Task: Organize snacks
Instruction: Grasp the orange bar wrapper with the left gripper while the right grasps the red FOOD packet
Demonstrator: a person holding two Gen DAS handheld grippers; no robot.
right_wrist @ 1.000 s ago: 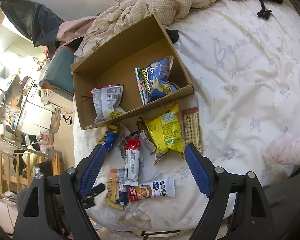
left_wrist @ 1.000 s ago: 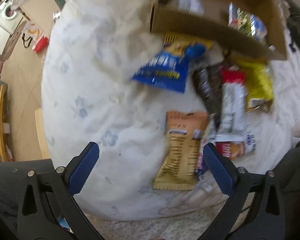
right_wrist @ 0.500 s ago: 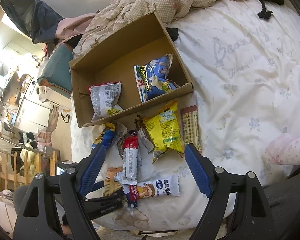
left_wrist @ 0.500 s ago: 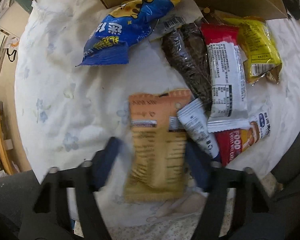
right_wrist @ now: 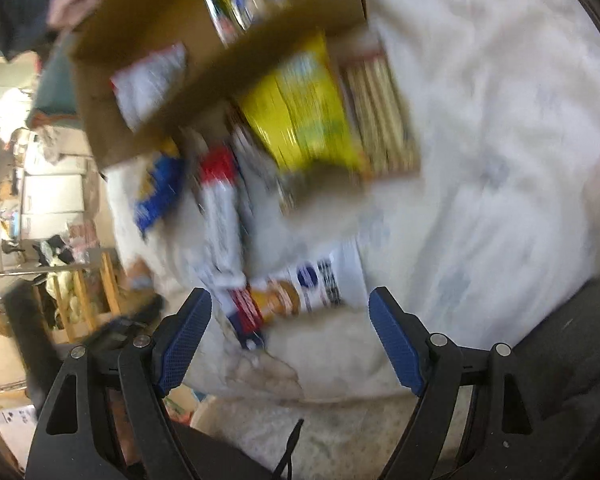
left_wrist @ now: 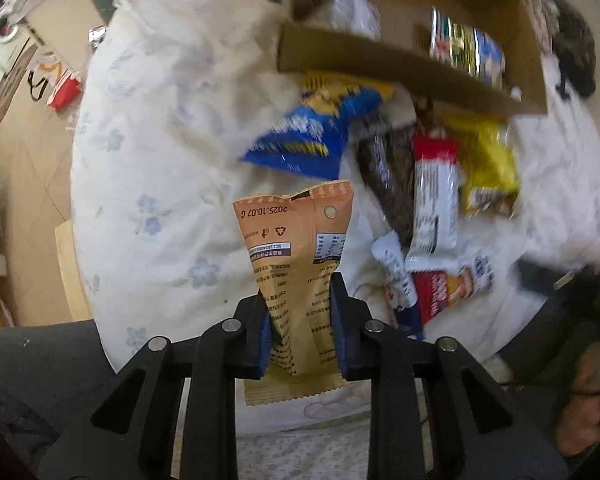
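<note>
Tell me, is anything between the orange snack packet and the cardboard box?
Yes. The left gripper has just closed on the orange packet. The blue bag lies on the bed between it and the cardboard box, whose near wall also faces it. Lifting over both should probably clear them.

Both wrist cameras look steeply down at the bed (left_wrist: 147, 152) from close above. They share the box (left_wrist: 404, 64) in the upper frame and the snack pile (right_wrist: 300, 120) mid-frame (right view blurred).

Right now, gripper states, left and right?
Left gripper: jaws just closed, shut on the orange snack packet.
Right gripper: open, holding nothing, above the snacks on the bed.
</note>
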